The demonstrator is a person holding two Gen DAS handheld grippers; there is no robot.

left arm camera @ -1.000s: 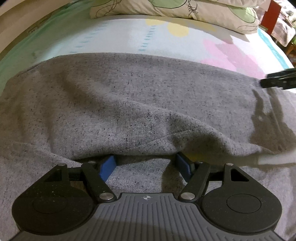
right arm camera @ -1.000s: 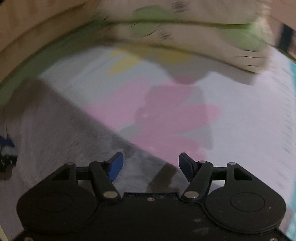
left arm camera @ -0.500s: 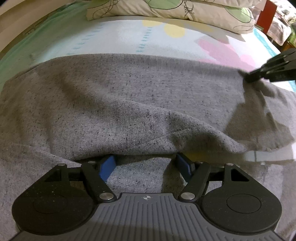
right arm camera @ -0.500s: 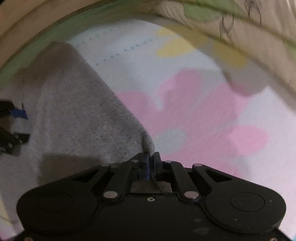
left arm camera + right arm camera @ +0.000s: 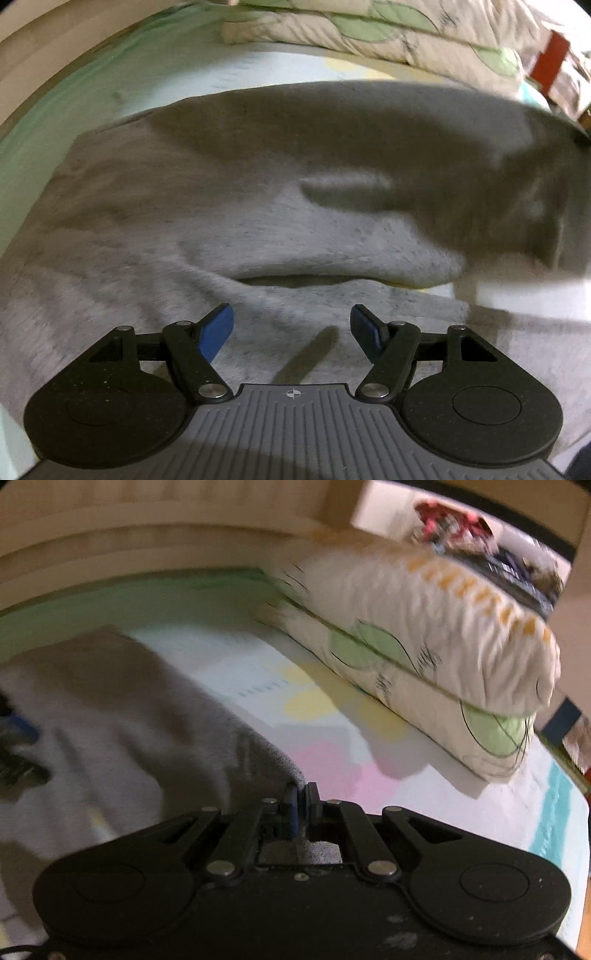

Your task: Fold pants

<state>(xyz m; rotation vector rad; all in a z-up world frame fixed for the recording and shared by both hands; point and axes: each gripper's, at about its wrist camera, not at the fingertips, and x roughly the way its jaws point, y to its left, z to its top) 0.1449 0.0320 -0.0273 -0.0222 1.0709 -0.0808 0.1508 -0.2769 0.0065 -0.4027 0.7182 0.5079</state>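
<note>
Right wrist view: right tool [image 5: 301, 794] clamps pants [image 5: 122, 716] edge; left tool [image 5: 291, 326] gapes, empty.

Motion blur smears the grey pants [image 5: 258, 192] and stacked pillows [image 5: 424, 635], and the pants run off the frame edges.

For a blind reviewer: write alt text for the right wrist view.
The right hand-held gripper is shut on an edge of the grey pants, lifted over a pastel bedsheet. Stacked patterned pillows lie beyond; the picture is motion-blurred.
</note>
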